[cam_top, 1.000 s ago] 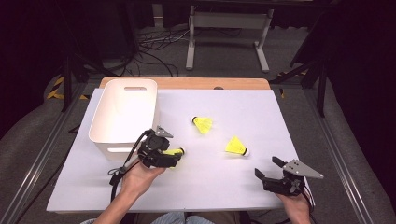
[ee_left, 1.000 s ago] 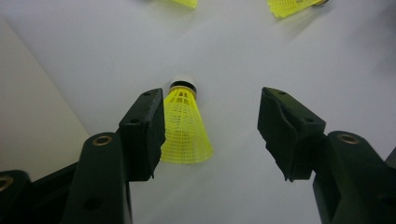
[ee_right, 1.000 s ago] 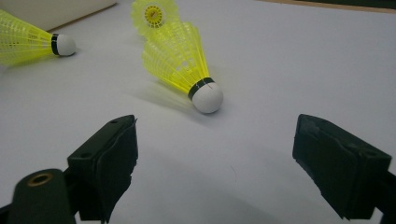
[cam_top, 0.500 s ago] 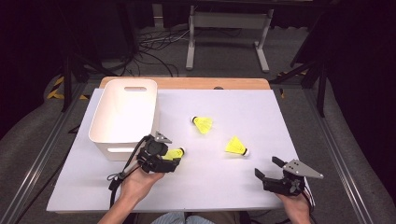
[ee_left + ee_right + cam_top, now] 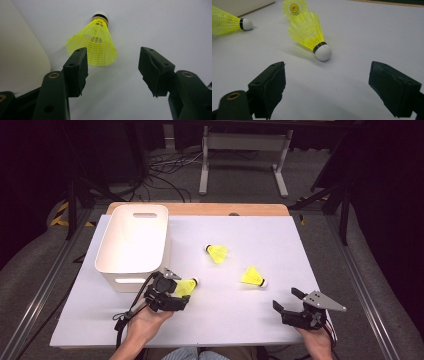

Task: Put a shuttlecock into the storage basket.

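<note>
Three yellow shuttlecocks lie on the white table sheet (image 5: 240, 315). The nearest one (image 5: 188, 286) (image 5: 98, 42) rests beside the white bin (image 5: 132, 245), cork pointing away from my left gripper (image 5: 178, 292) (image 5: 113, 60). That gripper is open; the skirt sits just ahead of its left jaw and nothing presses on it. My right gripper (image 5: 286, 300) (image 5: 327, 75) stands open near the front right. A second shuttlecock (image 5: 252, 277) (image 5: 309, 32) lies on its side a little ahead of it. The third (image 5: 217, 253) (image 5: 294, 7) is farther back, mid-table.
The bin's rounded wall (image 5: 20, 55) is close on the left of my left gripper. Beyond the sheet a wooden table edge (image 5: 200, 209) runs along the back. Black cables and a metal stand (image 5: 245, 150) are on the floor behind.
My left gripper has edged slightly back toward the person, jaws still wide. The shuttlecocks and the right gripper have not moved.
</note>
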